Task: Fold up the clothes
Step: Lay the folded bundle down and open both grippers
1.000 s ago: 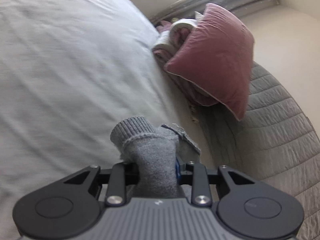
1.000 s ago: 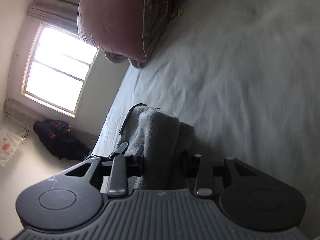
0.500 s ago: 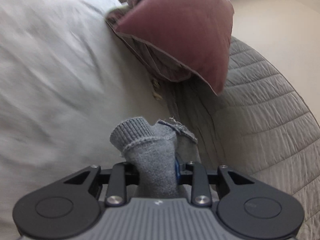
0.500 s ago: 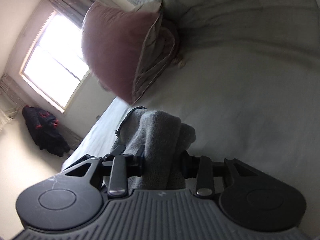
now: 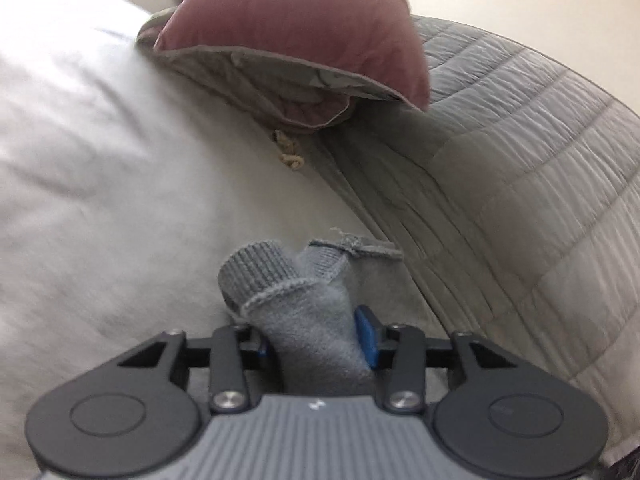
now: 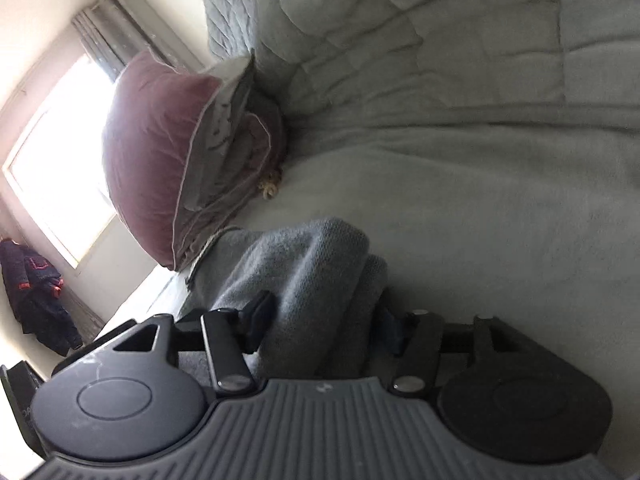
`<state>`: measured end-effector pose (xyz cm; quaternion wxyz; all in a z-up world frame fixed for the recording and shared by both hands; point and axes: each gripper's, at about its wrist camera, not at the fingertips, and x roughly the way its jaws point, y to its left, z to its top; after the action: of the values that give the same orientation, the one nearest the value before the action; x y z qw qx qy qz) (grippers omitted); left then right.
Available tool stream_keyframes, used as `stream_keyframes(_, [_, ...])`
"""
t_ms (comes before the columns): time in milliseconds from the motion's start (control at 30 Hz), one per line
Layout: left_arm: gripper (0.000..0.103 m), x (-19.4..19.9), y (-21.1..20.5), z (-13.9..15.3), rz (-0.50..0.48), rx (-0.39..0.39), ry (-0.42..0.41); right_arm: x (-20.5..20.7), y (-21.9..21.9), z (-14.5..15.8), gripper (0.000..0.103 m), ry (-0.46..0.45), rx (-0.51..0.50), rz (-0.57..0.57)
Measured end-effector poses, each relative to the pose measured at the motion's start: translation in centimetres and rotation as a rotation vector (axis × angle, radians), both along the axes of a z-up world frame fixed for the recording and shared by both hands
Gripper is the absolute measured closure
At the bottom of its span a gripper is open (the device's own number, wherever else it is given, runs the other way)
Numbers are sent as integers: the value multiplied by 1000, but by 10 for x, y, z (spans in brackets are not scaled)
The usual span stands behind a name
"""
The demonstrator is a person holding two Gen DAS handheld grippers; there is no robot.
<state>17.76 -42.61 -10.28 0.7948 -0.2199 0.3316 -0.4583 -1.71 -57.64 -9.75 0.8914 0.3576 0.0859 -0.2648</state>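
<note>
Grey knit, bunched thick, sits between both tools: the grey garment (image 5: 308, 316) fills the lower middle of the left wrist view, a ribbed cuff poking up, and in the right wrist view it (image 6: 304, 276) heaps from the centre down to the lower middle.

Both sets of jaws have just been opening, with cloth between them. On the left gripper (image 5: 316, 336) a blue pad now shows bare beside the knit at the right, though the fabric may yet touch the other side. The right gripper (image 6: 320, 320) stands wider, its left finger clear of the cloth. I judge this a release: the folded piece is being set down on the white bed sheet (image 5: 100, 184), so this fold looks nearly done.

Against the earlier views, the jaws were clamped tight on the knit; now they are parted. The pink pillow (image 5: 304, 28) has swung from upper right to upper middle in the left view and looms larger. In the right view the window (image 6: 60, 176) has slid towards the left edge, and the grey quilted cover (image 6: 420, 40) fills the top.
</note>
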Motion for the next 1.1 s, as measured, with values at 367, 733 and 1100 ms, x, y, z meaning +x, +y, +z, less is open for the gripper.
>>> stream_keyframes(367, [62, -9, -6, 59, 51, 57, -355, -16, 20, 24, 65, -33, -324, -130])
stream_keyframes(733, [98, 23, -107, 39, -229, 302, -401, 16, 14, 15, 83, 134, -314, -11])
stream_keyframes(1100, [87, 22, -91, 40, -169, 318, -365, 15, 7, 11, 81, 150, -253, -6])
